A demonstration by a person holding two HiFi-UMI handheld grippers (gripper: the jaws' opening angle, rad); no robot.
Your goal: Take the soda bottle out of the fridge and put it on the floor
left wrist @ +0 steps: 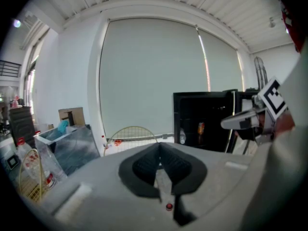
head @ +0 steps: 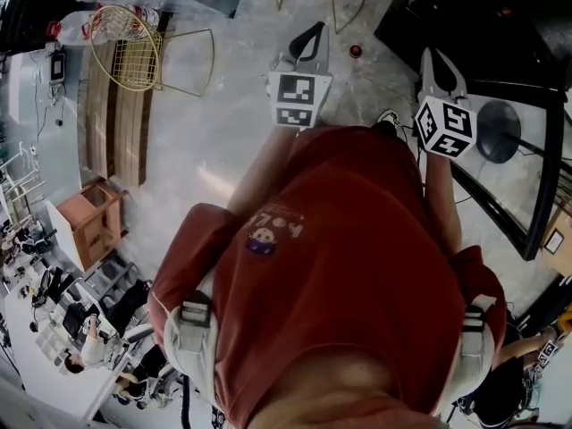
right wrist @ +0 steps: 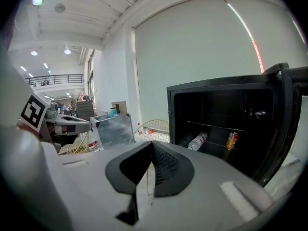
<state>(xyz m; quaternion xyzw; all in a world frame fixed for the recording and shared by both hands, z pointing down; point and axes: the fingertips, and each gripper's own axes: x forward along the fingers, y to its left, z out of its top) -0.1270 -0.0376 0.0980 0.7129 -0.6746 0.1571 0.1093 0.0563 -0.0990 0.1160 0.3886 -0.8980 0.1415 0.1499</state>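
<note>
Facing the open black fridge [right wrist: 216,88], a person holds the left tool [left wrist: 160,146] and right tool [right wrist: 151,146] out ahead, both pressed together and empty, seemingly lining up an approach. The soda bottle [right wrist: 198,141] lies on its side on the fridge shelf near an orange can [right wrist: 231,140], untouched.

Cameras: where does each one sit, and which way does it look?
Head view: on the person's head, looking steeply down at the floor; shows red shirt, left tongs, right tongs.
Left gripper view: on the left tongs, looking along shut jaws toward the fridge; right tongs at right.
Right gripper view: on the right tongs, facing the open fridge, soda bottle and can inside; left tongs at left.
Shared: both gripper views see the fridge.
</note>
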